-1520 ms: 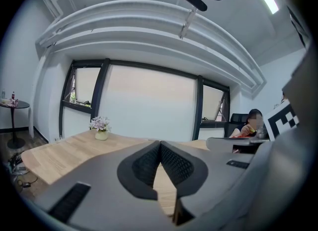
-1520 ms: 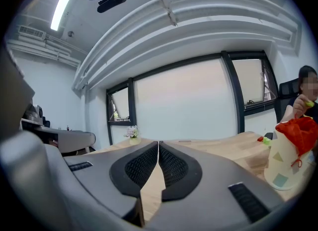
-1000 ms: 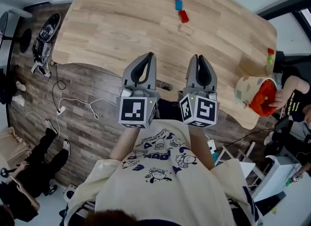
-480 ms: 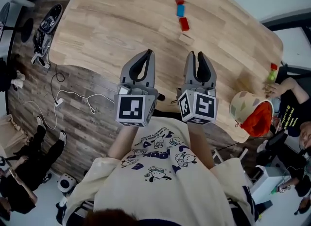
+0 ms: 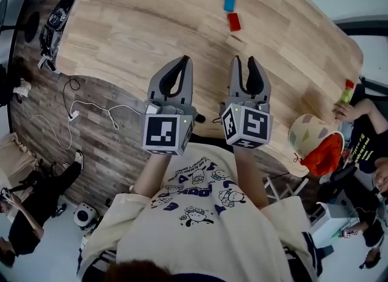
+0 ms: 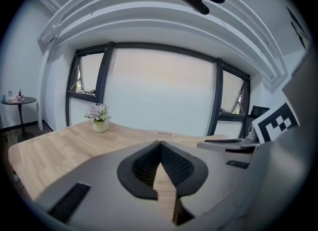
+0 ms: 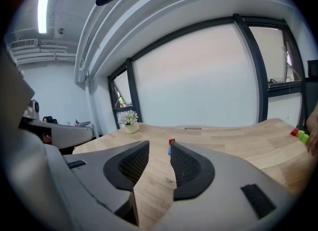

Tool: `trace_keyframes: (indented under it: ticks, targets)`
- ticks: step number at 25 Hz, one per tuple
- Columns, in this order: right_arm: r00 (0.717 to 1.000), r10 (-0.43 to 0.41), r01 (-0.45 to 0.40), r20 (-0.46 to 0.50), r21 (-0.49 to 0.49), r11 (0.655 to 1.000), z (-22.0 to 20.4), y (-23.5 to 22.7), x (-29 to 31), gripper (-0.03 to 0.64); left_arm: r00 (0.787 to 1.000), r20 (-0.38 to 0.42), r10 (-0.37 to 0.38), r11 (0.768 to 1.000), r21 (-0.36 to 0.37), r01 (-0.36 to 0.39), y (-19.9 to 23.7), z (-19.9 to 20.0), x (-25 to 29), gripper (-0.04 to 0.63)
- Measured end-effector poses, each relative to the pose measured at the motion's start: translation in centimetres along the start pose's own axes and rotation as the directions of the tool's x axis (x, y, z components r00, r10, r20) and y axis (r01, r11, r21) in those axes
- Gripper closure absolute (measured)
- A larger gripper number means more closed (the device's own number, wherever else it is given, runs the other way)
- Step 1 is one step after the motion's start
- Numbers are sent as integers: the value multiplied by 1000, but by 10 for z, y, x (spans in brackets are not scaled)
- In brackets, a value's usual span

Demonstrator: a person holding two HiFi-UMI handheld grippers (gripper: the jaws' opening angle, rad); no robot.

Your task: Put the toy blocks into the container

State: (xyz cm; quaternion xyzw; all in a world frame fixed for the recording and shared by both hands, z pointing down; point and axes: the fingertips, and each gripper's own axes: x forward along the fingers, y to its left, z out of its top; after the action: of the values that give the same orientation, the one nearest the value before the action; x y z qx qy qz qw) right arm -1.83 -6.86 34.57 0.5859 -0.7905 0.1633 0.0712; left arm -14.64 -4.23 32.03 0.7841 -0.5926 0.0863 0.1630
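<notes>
Toy blocks (image 5: 229,3) are lying near the desk's (image 5: 133,26) far edge; the right claw (image 5: 242,62), empty, is opening while nearing them, likely readying a pick; the left claw (image 5: 184,60) is staying closed.

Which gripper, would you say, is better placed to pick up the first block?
Probably the right gripper: the blocks lie almost straight ahead of it, and its jaws have just been opening with nothing between them. The left gripper is shut and aimed to their left.
</notes>
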Motion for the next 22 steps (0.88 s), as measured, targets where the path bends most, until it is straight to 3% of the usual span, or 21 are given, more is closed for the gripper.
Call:
trace_keyframes:
  ticks: [7,22]
  targets:
    - [997,-44,45,-66,9,999,-22,-7,17,450,999,-47,-23,1000,-12,22,9,-14,16,565]
    - [980,-120,124,-160,12,992,-49,-22,56,437,982,-150,-113,993,-40,108,20,-36,65,565]
